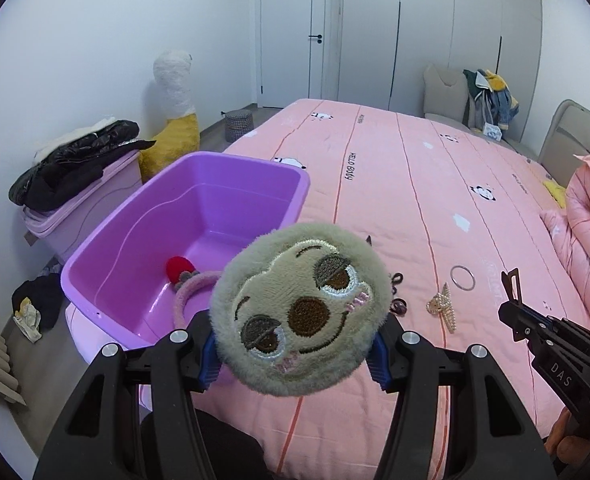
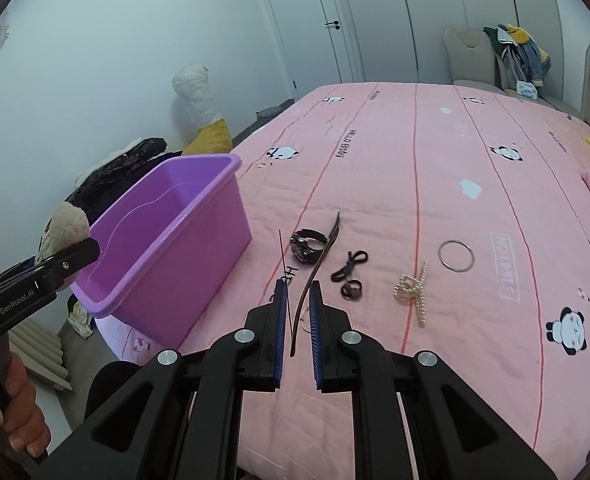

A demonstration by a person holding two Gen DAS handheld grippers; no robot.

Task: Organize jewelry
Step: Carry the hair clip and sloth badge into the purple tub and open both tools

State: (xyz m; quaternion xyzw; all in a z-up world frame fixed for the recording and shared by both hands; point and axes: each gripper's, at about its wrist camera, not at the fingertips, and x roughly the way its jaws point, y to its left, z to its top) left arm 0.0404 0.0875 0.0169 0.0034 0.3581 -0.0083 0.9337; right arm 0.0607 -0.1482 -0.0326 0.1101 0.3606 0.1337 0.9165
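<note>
The left gripper (image 1: 295, 354) is clamping a plush sloth-face hair clip (image 1: 301, 314), hovering just right of the purple bin (image 1: 199, 216). The right gripper (image 2: 297, 344), jaws narrowly apart, is straddling a thin brown headband (image 2: 315, 276) whose long axis is running forward, away from it.

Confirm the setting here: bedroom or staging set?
Most likely a real bedroom: a bed with a pink panda-print quilt, built-in wardrobe doors, and clothes piled on a chair by the headboard.
</note>
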